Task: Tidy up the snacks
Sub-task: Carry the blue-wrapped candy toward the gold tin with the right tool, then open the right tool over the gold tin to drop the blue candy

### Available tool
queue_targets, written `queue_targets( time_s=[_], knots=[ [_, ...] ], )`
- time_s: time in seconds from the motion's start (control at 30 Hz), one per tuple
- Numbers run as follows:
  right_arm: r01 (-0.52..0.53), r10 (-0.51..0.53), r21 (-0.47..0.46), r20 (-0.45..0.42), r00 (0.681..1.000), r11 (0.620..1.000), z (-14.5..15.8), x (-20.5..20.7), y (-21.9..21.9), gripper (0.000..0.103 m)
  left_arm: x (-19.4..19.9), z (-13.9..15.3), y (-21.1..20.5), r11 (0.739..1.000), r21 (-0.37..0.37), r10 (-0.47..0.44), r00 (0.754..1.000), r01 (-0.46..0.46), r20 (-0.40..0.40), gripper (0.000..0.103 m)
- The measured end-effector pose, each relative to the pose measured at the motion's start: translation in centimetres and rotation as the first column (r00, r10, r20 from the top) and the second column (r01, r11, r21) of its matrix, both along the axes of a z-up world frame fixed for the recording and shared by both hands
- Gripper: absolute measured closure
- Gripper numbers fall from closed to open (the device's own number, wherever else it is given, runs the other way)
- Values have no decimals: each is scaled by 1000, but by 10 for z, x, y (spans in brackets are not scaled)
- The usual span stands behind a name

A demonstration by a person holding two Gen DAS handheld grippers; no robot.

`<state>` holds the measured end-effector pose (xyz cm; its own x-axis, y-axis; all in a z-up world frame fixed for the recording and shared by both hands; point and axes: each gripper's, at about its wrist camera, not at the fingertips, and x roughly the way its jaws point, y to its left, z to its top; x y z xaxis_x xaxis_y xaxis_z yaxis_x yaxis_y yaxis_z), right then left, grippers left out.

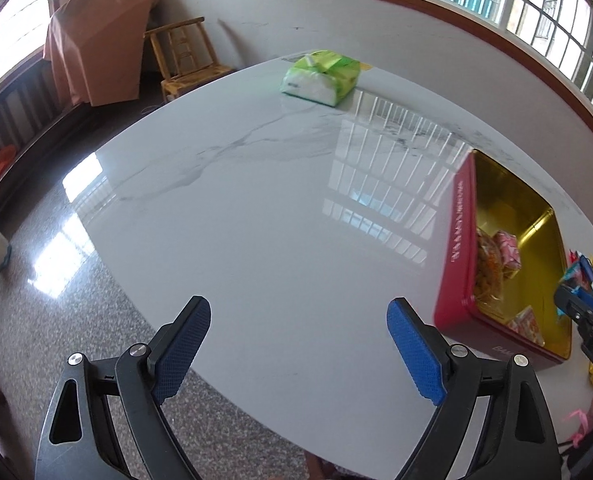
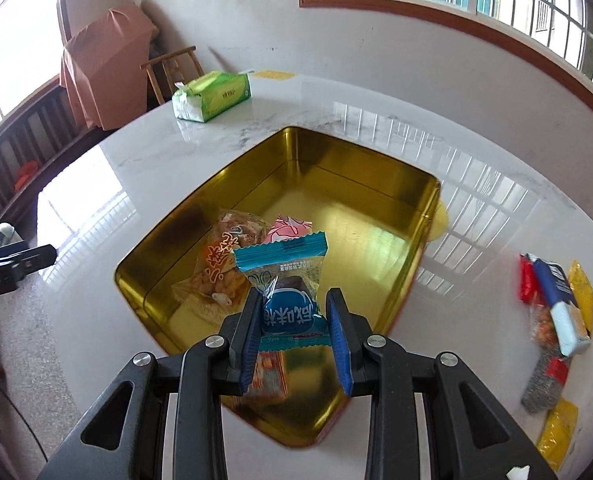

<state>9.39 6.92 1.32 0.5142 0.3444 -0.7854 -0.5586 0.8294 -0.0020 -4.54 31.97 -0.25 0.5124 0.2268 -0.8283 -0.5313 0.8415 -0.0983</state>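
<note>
Left wrist view: the left gripper [image 1: 298, 344] hangs spread wide over the white bench [image 1: 276, 200], beside the red tin [image 1: 458, 248].

Right wrist view: the right gripper [image 2: 294, 336] pinches a blue snack packet [image 2: 284, 284] above the tin's gold interior [image 2: 336, 208], apparently not touching the packets inside.

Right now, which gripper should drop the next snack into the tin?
Right. The right gripper already holds the blue snack packet above the gold tin. The left gripper is open, over bare table.
</note>
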Motion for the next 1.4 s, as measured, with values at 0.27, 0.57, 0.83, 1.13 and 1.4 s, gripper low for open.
queue_targets(
  time_s=[0.27, 0.57, 0.83, 1.13, 1.4],
  knots=[
    [-11, 11, -21, -17, 1000, 1000, -8, 3, 13, 71, -7, -6, 11, 1000, -6, 26, 999, -26, -19, 13],
    [10, -11, 28, 25, 1000, 1000, 12, -10, 3, 49, -5, -9, 10, 1000, -13, 20, 999, -20, -32, 13],
    [159, -159, 8, 117, 980, 987, 37, -30, -78, 35, 2, -3, -9, 1000, -2, -21, 1000, 21, -23, 13],
    [441, -427, -132, 118, 896, 888, 5, -26, -205, 33, 17, 6, -41, 995, 13, -102, 995, 102, -7, 13],
    [543, -542, -102, 37, 840, 834, -26, -11, -259, 32, 26, 14, -68, 985, 42, -168, 986, 169, -11, 13]
  ],
)
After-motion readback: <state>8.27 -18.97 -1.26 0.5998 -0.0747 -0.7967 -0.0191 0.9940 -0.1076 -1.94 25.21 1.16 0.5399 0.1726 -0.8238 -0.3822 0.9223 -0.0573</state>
